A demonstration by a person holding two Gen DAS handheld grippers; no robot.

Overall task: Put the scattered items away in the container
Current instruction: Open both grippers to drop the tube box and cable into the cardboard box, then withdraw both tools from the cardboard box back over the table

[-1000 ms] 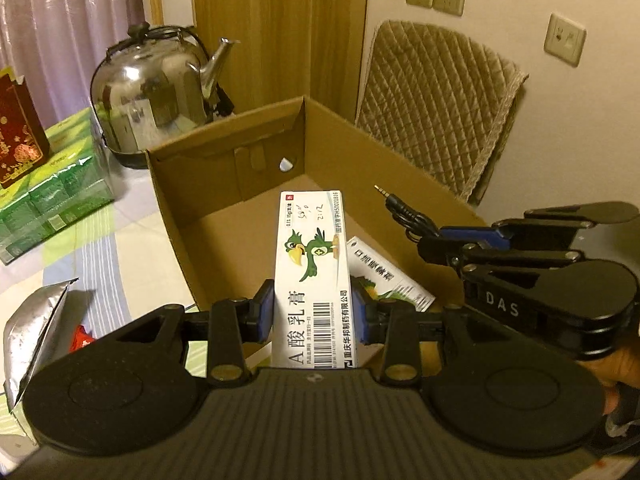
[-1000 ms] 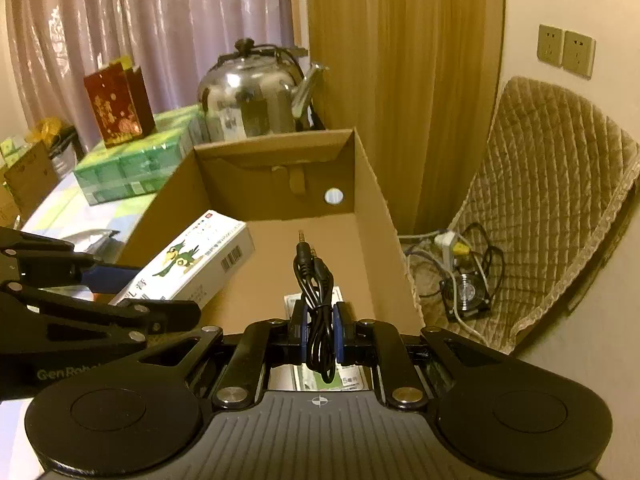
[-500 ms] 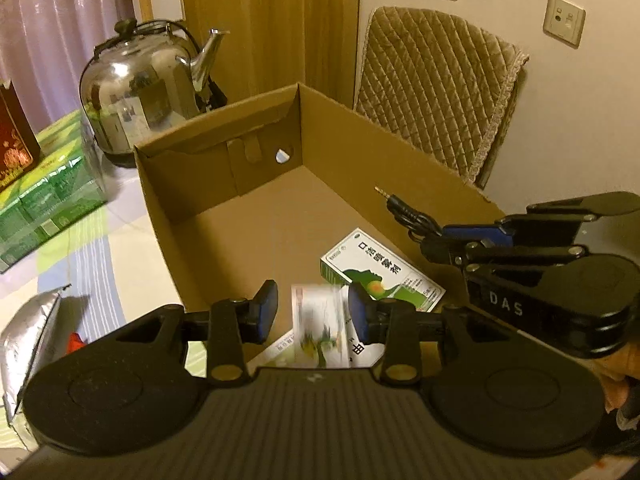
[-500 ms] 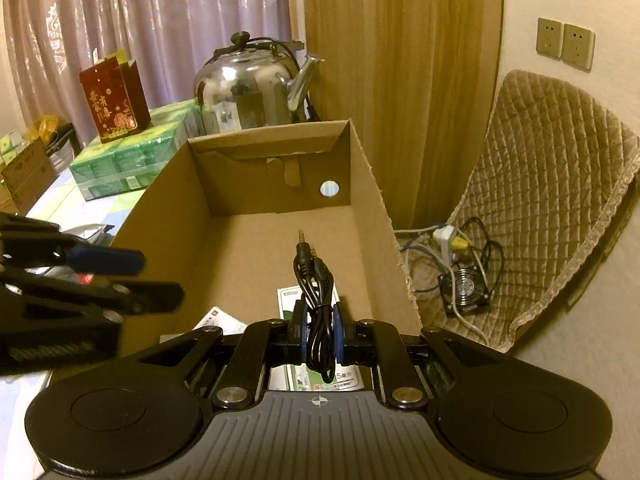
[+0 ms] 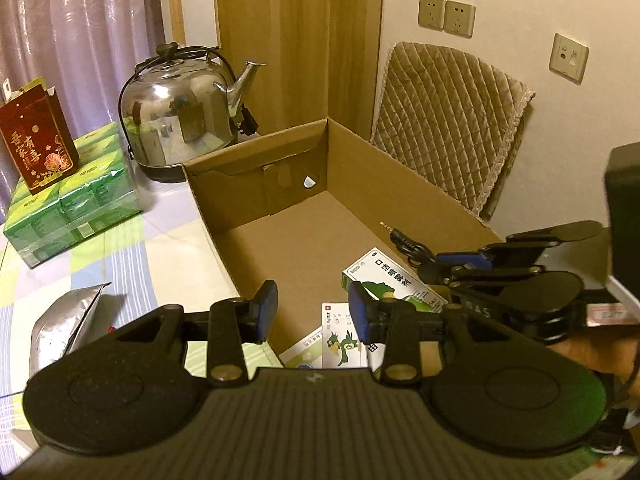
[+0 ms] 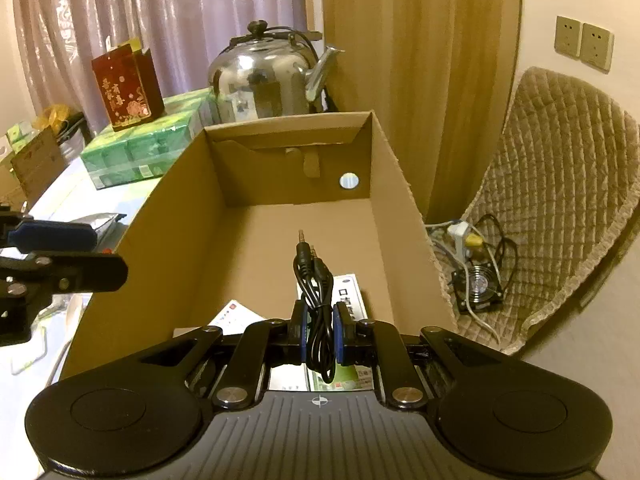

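While the coiled audio cable [image 6: 314, 276] is clamped between the pads of the right gripper [image 6: 320, 332], it is held above the near end of the cardboard box [image 6: 180, 216], presumably so that it can be dropped inside. The left gripper [image 5: 312, 310] is held over the box's near left corner with its jaws apart and nothing between them. Two medicine cartons [image 5: 394, 280] are seen lying on the box floor. Outside the box's left wall, a foil pouch [image 5: 60, 328] is judged not yet collected.
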